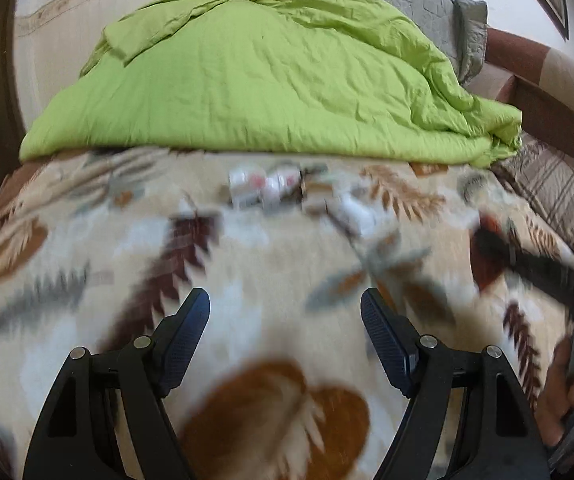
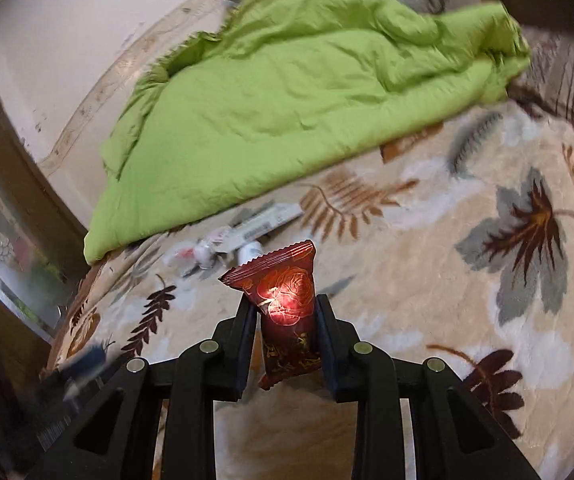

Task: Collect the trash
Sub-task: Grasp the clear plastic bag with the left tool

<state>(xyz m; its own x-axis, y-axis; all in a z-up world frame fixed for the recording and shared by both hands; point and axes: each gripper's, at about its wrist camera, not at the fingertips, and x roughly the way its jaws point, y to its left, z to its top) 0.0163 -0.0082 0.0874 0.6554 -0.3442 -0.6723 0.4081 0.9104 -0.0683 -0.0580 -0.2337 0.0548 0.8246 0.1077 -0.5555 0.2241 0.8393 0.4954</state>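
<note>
The right gripper (image 2: 285, 312) holds a red wrapper (image 2: 285, 300) in its jaws, lifted above the bed (image 2: 427, 240); it needs binning. The left gripper (image 1: 285, 306), jaws wide, faces the remaining litter (image 1: 271, 188) beside the green duvet (image 1: 255, 80).

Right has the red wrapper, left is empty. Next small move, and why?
Probably reach the left gripper forward to the white scraps by the green quilt. Its jaws are open and empty, the scraps lie straight ahead on the blanket, and the right gripper is shut on the red wrapper.
</note>
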